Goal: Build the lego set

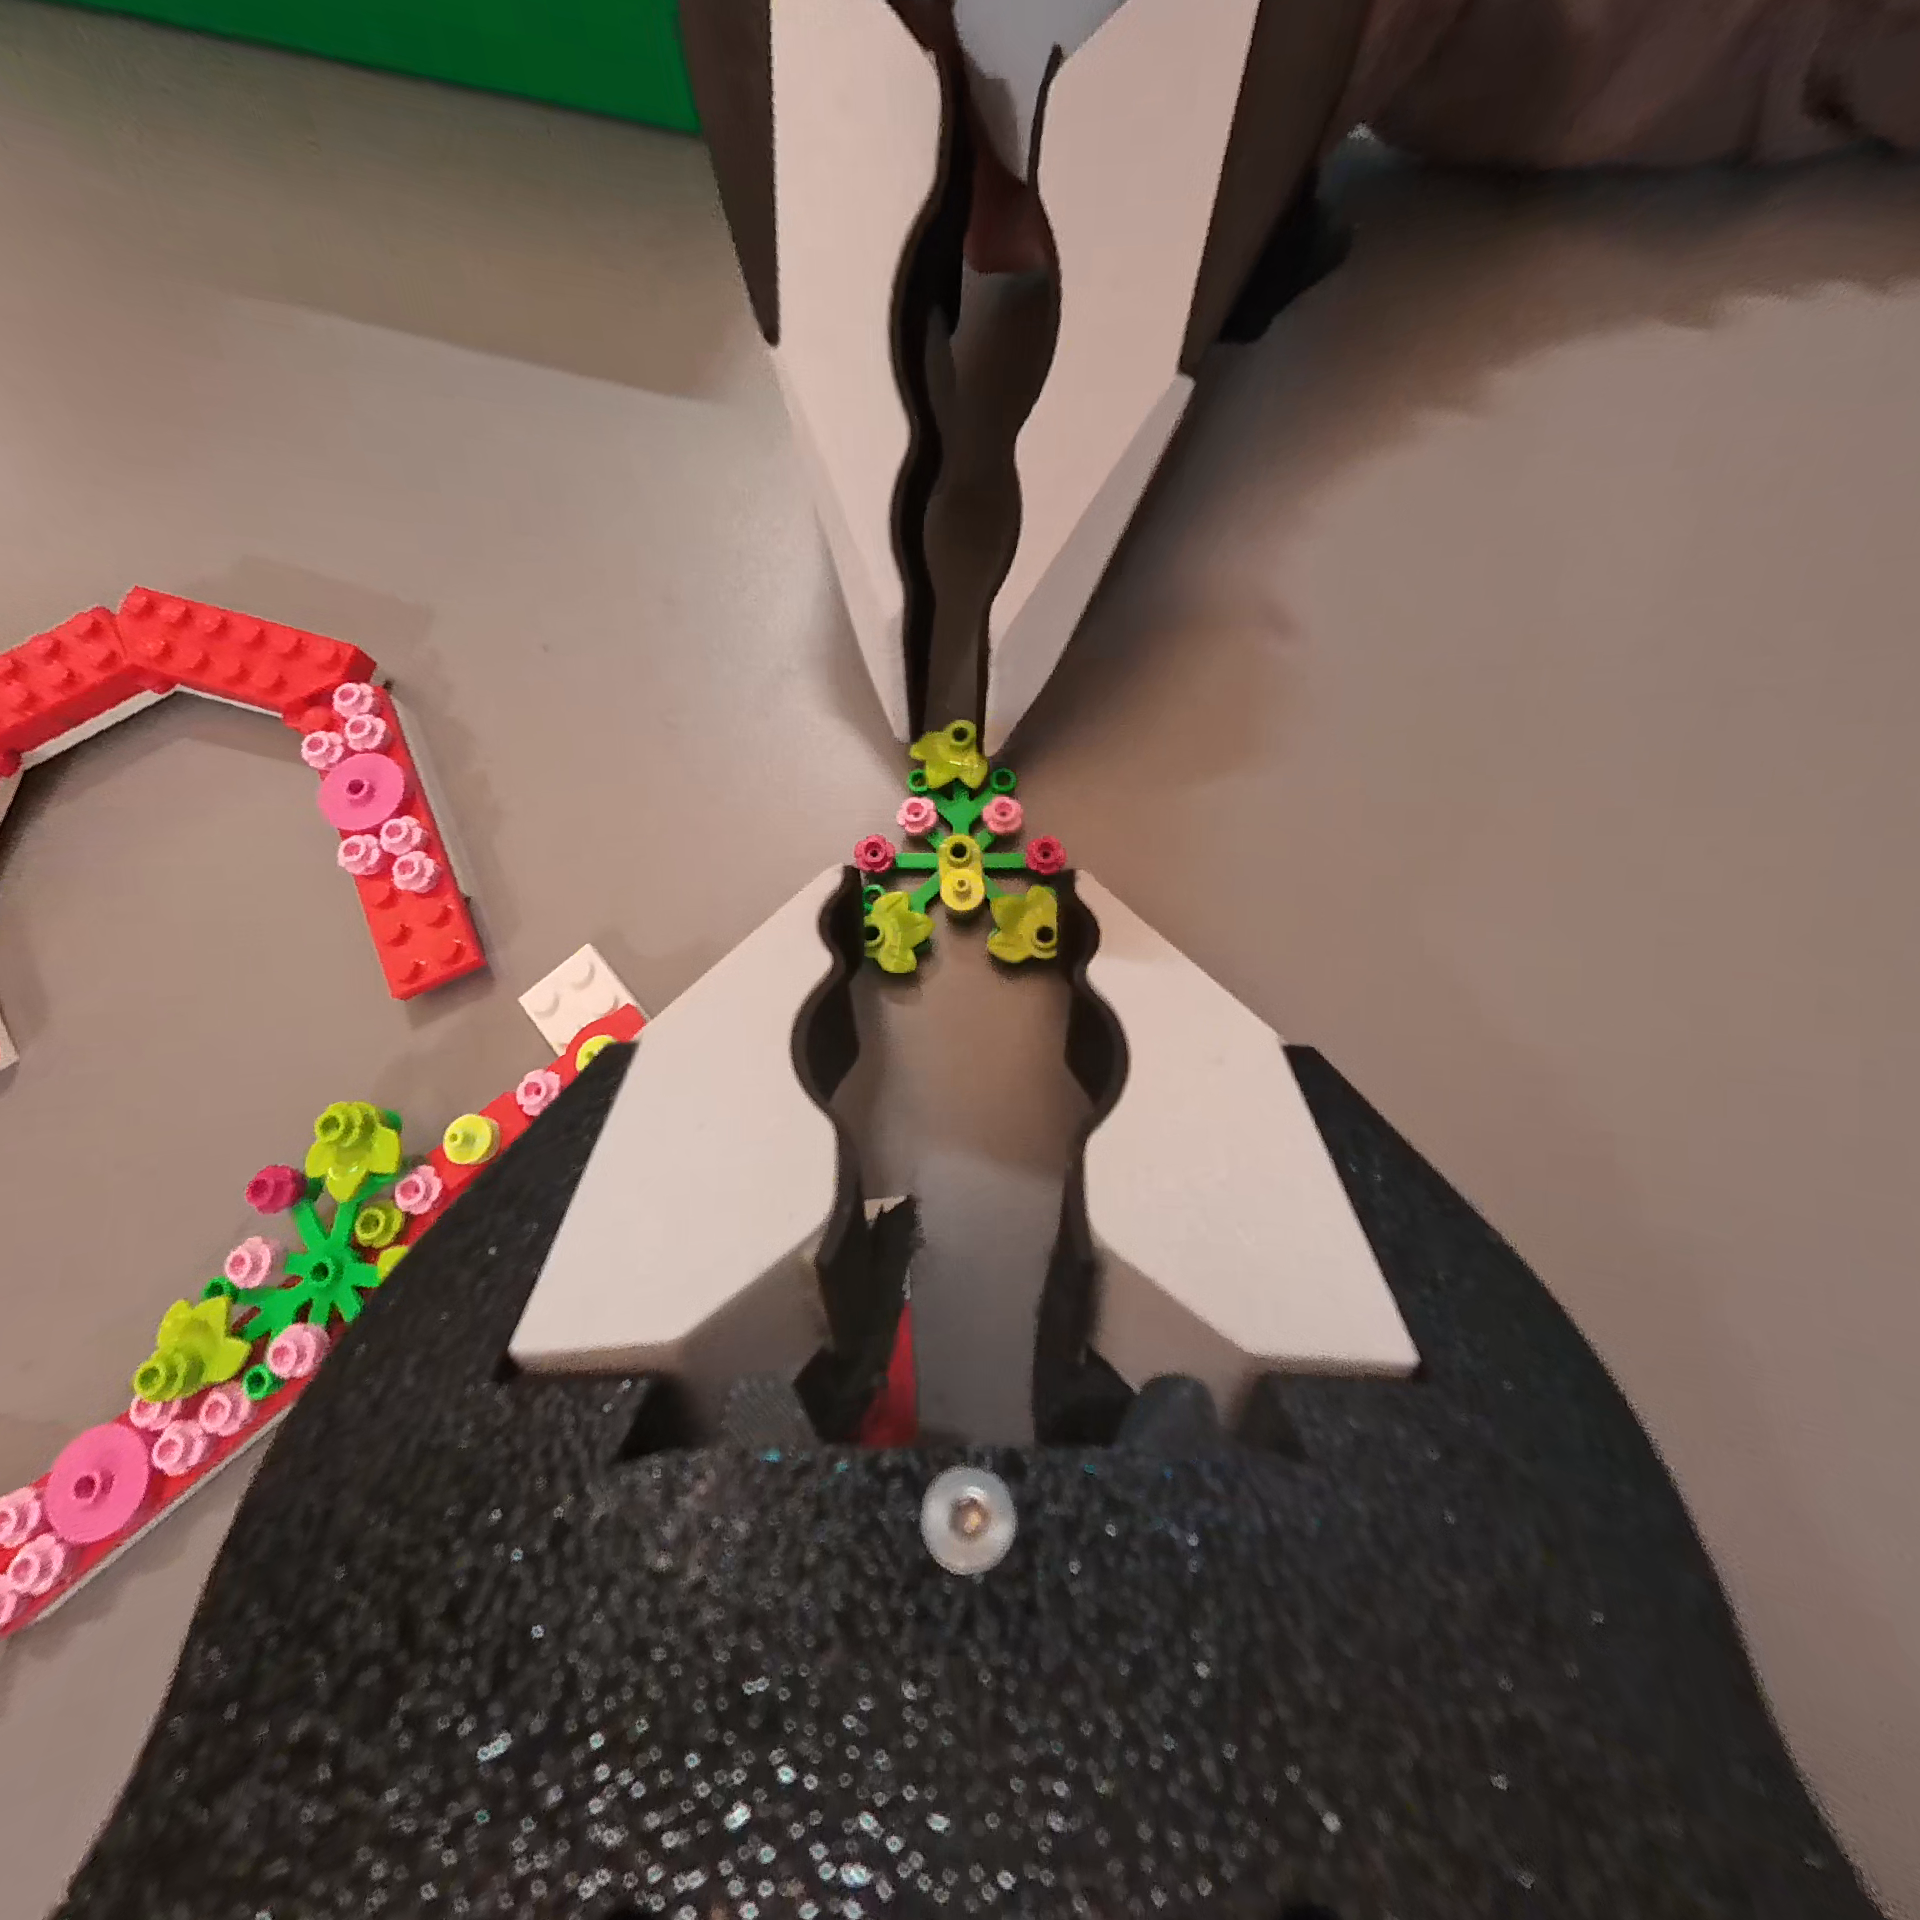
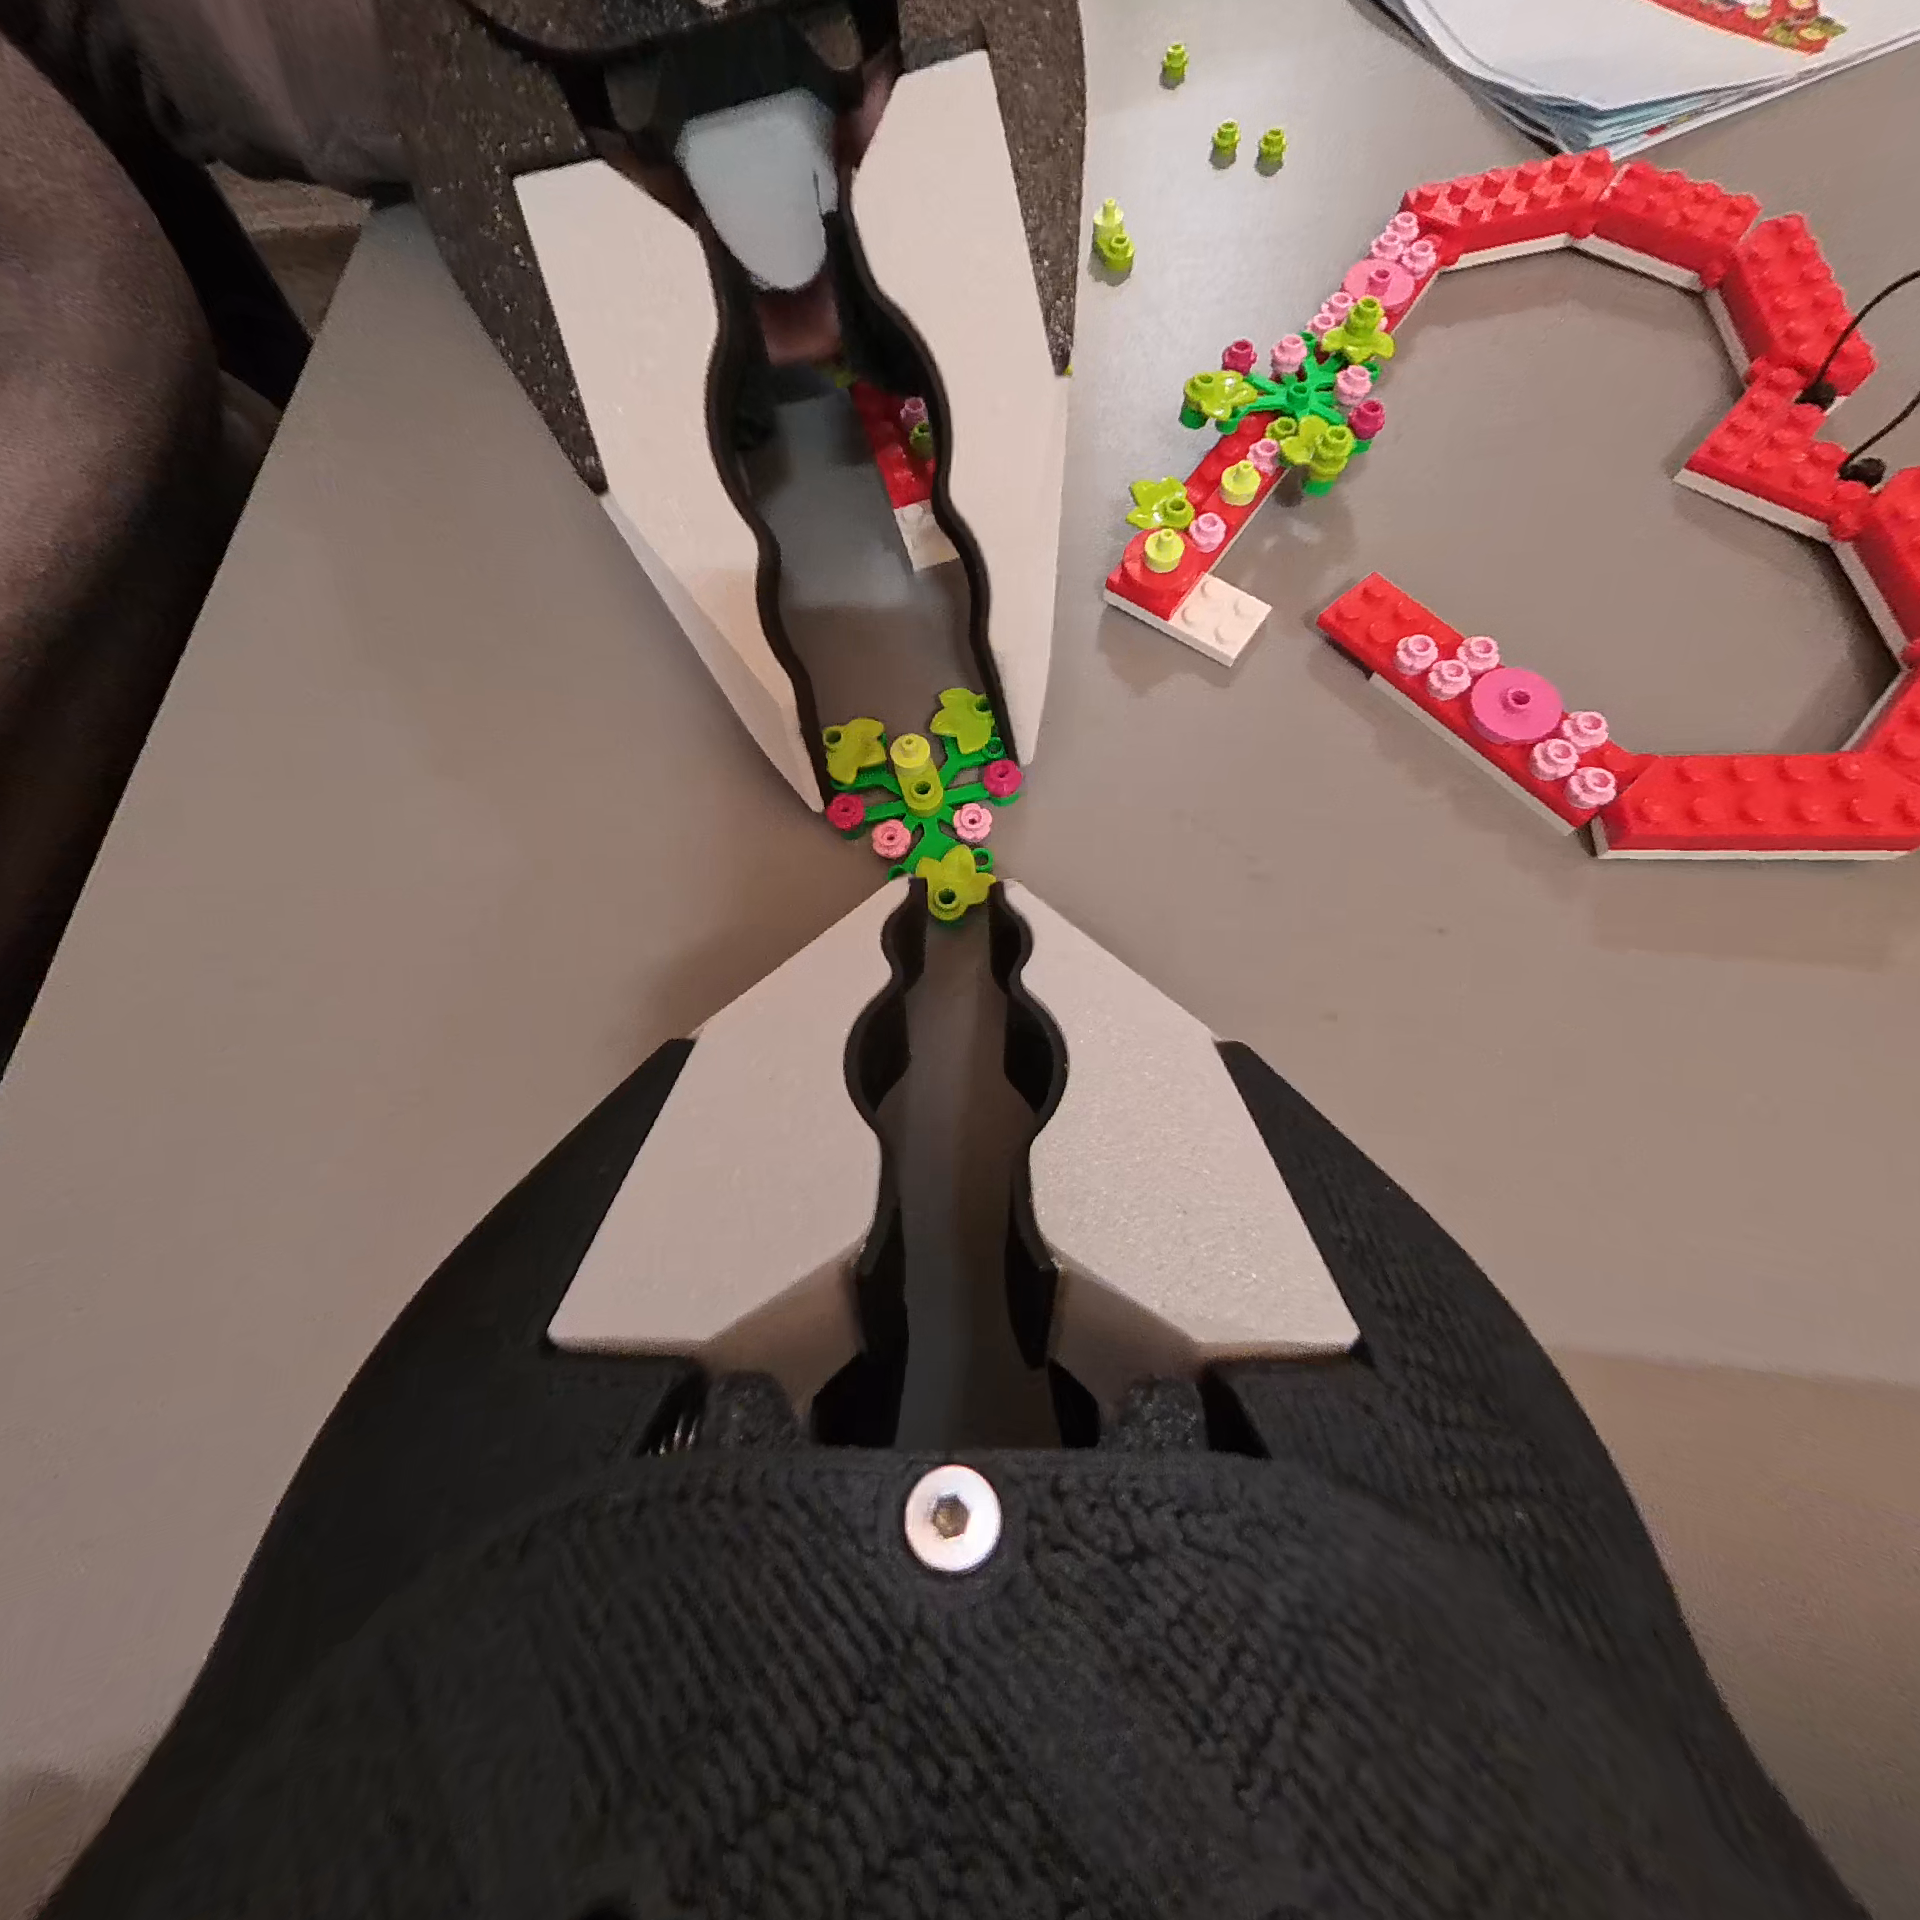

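- Holding the small flower sprig [image 1: 961, 868] between both tools, we have it just above or on the grey bench [image 1: 1455, 831], out in the open part and well apart from the red heart frame [image 2: 1714, 312].
- Our left gripper [image 1: 961, 914] has its jaws parted wide around the two-leaf end of the sprig; whether the tips press the outer flowers or only bracket them, we cannot tell.
- Our right gripper [image 2: 951, 899] has its jaws nearly together, clamped on the single lime leaf [image 2: 956, 878] at the opposite end.
- The sprig lies flat, studs up. Its long axis runs along the line between the two tools, single leaf toward the right one and leaf pair toward the left.
- Risks as we judge them: the right grip is on one thin leaf only, so a pull or twist could pop that leaf off its stem instead of moving the whole sprig.
- The tiny pink flowers [image 2: 930, 828] sit at the edges and could be knocked loose if the left jaws close on them.
- Carrying it to the frame, a tilt could make it snag the cluster [image 2: 1288, 400] already mounted there.
- Loose lime studs [image 2: 1242, 140] lie beyond the frame, near a booklet [image 2: 1621, 62].
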The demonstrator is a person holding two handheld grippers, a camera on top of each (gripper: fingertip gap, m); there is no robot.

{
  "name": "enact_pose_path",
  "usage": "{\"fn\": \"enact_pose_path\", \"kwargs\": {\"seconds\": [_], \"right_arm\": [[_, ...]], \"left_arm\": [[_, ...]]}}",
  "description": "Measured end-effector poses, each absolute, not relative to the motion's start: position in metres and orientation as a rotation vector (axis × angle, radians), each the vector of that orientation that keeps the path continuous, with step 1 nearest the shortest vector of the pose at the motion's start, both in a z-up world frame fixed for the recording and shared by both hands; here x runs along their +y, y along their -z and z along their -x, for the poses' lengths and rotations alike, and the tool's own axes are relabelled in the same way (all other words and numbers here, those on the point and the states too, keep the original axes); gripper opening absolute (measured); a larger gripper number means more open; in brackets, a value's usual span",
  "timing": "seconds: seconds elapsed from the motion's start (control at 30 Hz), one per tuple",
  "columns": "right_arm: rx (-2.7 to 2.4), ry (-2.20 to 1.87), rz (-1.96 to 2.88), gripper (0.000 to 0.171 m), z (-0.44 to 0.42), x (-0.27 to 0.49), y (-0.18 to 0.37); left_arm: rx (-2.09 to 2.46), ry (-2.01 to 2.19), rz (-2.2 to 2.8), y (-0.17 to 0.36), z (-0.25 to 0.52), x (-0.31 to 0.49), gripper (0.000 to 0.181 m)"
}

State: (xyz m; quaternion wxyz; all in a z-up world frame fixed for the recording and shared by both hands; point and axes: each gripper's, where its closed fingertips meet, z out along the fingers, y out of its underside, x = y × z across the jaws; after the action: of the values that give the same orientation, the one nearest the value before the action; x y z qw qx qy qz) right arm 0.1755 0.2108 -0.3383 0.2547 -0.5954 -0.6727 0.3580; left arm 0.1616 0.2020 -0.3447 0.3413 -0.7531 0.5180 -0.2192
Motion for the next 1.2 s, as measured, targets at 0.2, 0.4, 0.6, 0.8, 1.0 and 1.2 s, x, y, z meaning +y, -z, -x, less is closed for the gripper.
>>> {"fn": "enact_pose_path", "kwargs": {"seconds": [0.2,0.4,0.6,0.8,1.0,1.2], "right_arm": [[-1.915,-0.999,1.540,0.010,-0.177,0.208,0.338],[-2.015,-1.000,1.447,0.011,-0.177,0.207,0.339],[-2.004,-0.984,1.434,0.024,-0.182,0.204,0.338],[-1.947,-0.971,1.416,0.043,-0.181,0.208,0.334],[-1.837,-0.470,0.958,0.045,-0.163,0.221,0.307],[-1.827,-0.010,0.658,0.024,-0.153,0.226,0.311]], "left_arm": [[1.387,0.600,1.943,0.345,-0.162,0.201,0.036],[1.395,0.621,1.942,0.345,-0.163,0.200,0.036],[1.398,0.630,1.924,0.345,-0.165,0.199,0.035],[1.376,0.627,1.885,0.341,-0.164,0.199,0.035],[1.215,0.705,1.889,0.322,-0.154,0.211,0.035],[1.102,0.843,1.905,0.311,-0.146,0.214,0.035]]}}
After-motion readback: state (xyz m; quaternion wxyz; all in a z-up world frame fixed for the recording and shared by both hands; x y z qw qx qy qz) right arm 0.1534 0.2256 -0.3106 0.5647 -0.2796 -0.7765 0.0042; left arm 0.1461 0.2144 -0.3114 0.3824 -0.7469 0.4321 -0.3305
